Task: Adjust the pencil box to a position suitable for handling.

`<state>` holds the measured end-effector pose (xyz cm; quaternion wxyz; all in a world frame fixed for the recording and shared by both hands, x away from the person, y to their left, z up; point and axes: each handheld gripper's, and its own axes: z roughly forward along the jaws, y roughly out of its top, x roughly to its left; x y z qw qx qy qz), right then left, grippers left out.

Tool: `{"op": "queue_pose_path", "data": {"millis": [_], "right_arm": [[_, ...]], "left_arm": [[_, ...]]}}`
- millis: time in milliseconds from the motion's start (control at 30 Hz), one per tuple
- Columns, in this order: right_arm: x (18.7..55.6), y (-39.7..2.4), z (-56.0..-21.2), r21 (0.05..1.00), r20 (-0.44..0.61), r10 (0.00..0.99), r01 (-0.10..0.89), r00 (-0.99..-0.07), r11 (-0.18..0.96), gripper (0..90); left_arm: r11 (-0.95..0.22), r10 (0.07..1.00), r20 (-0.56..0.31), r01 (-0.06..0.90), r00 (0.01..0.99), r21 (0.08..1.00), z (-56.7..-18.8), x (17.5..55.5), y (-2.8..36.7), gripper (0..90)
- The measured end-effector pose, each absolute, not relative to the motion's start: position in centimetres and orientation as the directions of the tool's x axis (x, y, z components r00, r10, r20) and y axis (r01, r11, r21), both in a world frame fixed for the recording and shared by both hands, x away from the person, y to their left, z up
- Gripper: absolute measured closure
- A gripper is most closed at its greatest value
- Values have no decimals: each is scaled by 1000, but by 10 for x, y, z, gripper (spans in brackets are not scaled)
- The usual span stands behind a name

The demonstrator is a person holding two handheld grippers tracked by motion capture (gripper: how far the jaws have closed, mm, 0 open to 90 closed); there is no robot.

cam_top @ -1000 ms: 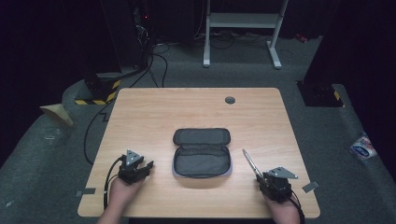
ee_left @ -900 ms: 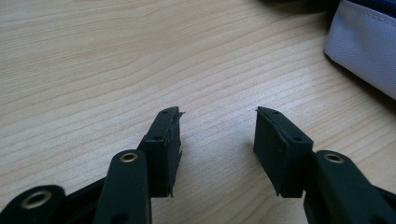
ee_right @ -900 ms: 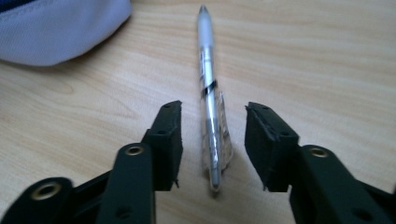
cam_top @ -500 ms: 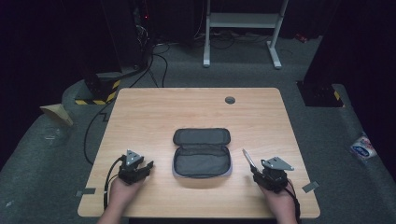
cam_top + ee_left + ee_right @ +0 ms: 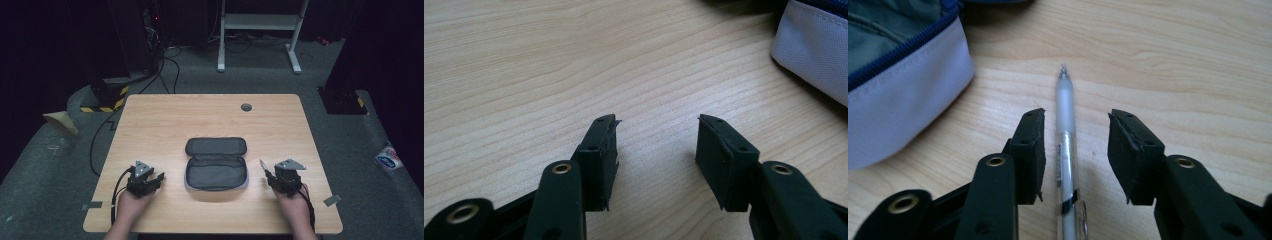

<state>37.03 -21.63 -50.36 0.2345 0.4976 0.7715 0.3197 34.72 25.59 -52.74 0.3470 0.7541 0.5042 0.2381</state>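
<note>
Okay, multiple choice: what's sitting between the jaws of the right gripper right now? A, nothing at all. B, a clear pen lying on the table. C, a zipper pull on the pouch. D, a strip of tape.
B: in the right gripper view, the clear pen lies on the wooden table between the open jaws of the right gripper, close beside one jaw, with the open pouch off to the side.

Open grey pouch mid-table; clear pen, prob. flat, just right
</note>
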Motion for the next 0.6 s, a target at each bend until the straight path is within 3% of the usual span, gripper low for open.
{"op": "queue_pose_path", "data": {"millis": [200, 600], "right_arm": [[369, -222, -507, 713, 17, 912, 645, -409, 277, 615], [370, -218, -514, 698, 4, 904, 648, -428, 304, 650]], "left_arm": [[-251, 925, 9, 595, 379, 763, -527, 347, 256, 507], [-254, 923, 8, 593, 385, 764, -527, 347, 256, 506]]}}
